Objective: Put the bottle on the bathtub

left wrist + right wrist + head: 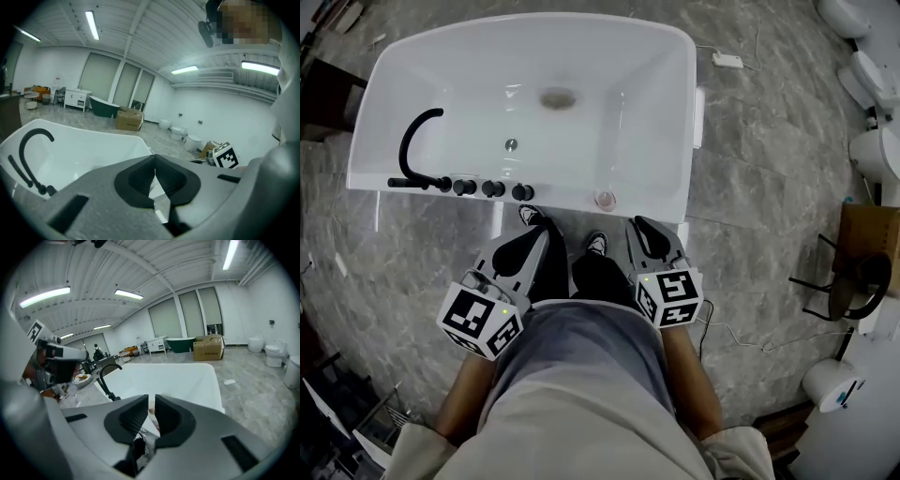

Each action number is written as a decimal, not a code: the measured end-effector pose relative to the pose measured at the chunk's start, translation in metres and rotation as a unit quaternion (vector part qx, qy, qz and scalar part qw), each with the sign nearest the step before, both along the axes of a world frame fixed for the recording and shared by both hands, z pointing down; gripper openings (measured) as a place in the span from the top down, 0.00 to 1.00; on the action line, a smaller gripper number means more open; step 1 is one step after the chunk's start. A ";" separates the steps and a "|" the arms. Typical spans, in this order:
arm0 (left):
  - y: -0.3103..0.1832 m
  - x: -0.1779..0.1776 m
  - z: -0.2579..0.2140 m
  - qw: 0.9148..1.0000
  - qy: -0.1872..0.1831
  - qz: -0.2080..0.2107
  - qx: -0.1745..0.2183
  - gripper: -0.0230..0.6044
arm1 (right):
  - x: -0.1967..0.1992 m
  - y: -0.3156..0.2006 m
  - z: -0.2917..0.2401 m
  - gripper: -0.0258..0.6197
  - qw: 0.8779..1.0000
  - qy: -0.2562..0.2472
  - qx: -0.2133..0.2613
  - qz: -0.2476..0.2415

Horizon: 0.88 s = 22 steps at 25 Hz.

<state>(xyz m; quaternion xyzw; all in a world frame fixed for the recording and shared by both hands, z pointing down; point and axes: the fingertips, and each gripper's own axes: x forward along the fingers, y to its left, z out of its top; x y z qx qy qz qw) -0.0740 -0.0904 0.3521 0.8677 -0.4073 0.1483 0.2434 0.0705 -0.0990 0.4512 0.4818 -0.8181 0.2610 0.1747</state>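
Note:
The white bathtub [661, 112] fills the upper head view. A small clear bottle [606, 199] with a pinkish top stands upright on the tub's near rim. My left gripper [541, 233] is held low in front of the rim, left of the bottle, jaws shut and empty. My right gripper [642, 226] is just right of the bottle and short of the rim, its jaws drawn together with only a thin slit and nothing held. In the right gripper view a sliver of the bottle [152, 409] shows beyond the right gripper [151, 399]. The left gripper [154, 176] faces the tub [93, 150].
A black curved faucet [412, 141] and several black knobs [492, 187] sit on the near-left rim; the drain [558, 97] lies inside. The person's shoes [595, 244] stand against the tub. Toilets [872, 80] and a wooden chair [862, 262] are at right; a cardboard box [129, 119] is farther off.

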 end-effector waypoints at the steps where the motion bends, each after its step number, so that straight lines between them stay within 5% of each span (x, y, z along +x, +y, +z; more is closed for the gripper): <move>1: 0.000 0.001 -0.002 1.000 0.002 0.001 0.001 0.95 | 0.000 0.001 -0.008 0.90 1.000 -0.006 0.002 0.002; 11: 0.004 0.014 -0.022 0.999 0.050 -0.007 0.001 0.95 | 0.014 0.005 -0.078 0.92 0.999 -0.013 0.029 0.020; 22: -0.007 0.024 -0.047 0.998 0.055 0.009 0.041 0.95 | 0.030 0.002 -0.113 0.94 0.998 -0.017 0.055 0.008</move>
